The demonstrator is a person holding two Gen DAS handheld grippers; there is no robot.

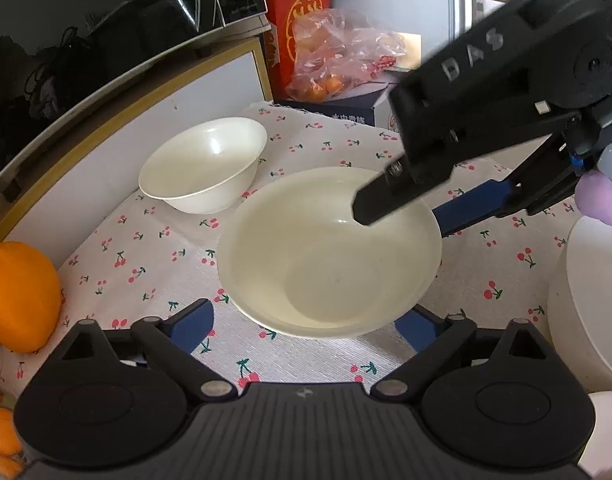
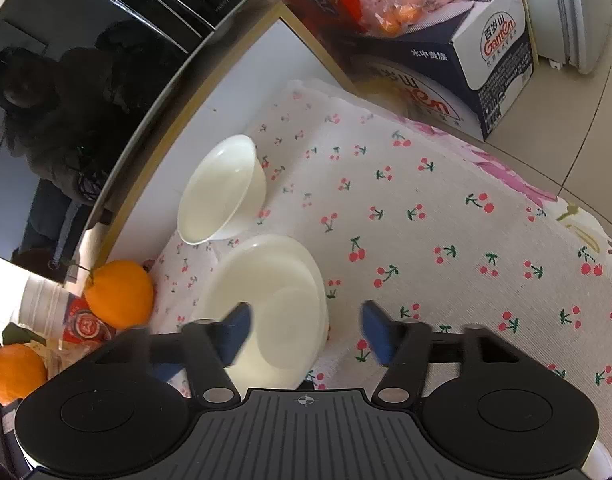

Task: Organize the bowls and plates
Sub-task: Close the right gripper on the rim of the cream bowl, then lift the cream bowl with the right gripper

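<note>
Bowls close together, rim grip unsettled

Bowls are the matter here: a large cream bowl point(image 1: 329, 256) sits upright on the cherry-print cloth point(image 1: 385, 152) that covers the surface, and a smaller bowl point(image 1: 204, 164) stands just behind it, near the cabinet wall and apart from it. The left tongs point(image 1: 306, 326) stand wide apart, one blue pad to each side of the large bowl's near rim, neither pad visibly pressing. The right tongs point(image 1: 397, 212) come in from the far right side and straddle that same bowl's rim, one finger inside the bowl and one outside. In the right wrist view the gap between their pads looks open around the wall, so I judge them part-closed and not yet clamped.

My worry is the thin-rim grip. If the right tongs lift while holding only the edge, the bowl may tilt and slip out, or swing into the smaller bowl behind. Glazed ware gives little friction. Both tongs crowd one bowl, so closing the left could push it against the right finger and skid it across the cloth, which may bunch. An orange point(image 1: 18, 296) sits at the left edge, and a white container point(image 1: 585, 300) at the right leaves little room to swing.
</note>
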